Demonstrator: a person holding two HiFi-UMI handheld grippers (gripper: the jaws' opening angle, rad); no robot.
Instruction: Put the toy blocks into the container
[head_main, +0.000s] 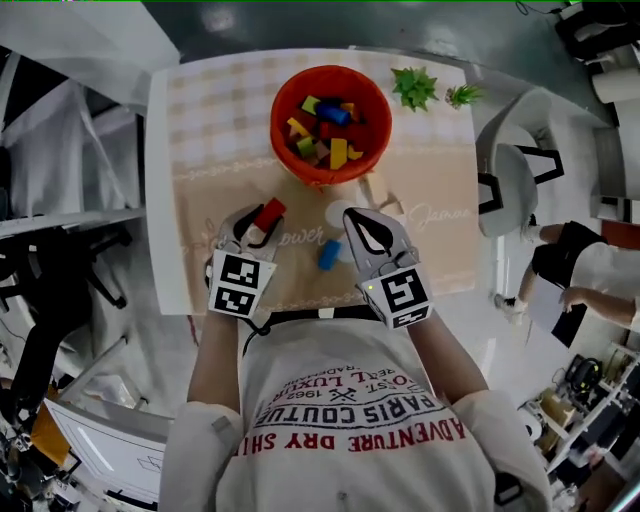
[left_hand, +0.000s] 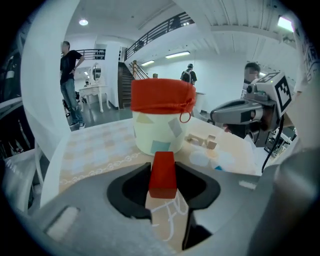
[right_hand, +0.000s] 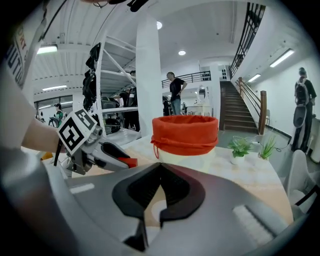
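Jaws of the left gripper (head_main: 262, 224) clamp a red block (left_hand: 163, 172), short of the orange-rimmed container (head_main: 378, 100). Lift clear over the rim before release. Right gripper (right_hand: 160, 167), closed and empty, near a blue block (head_main: 328, 255).

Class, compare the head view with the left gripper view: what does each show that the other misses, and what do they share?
Only the head view: the toy blocks piled inside the container, and two small plants. Only the left gripper view: the container's pale patterned wall. Both: the red block clamped between the left gripper's fingers.
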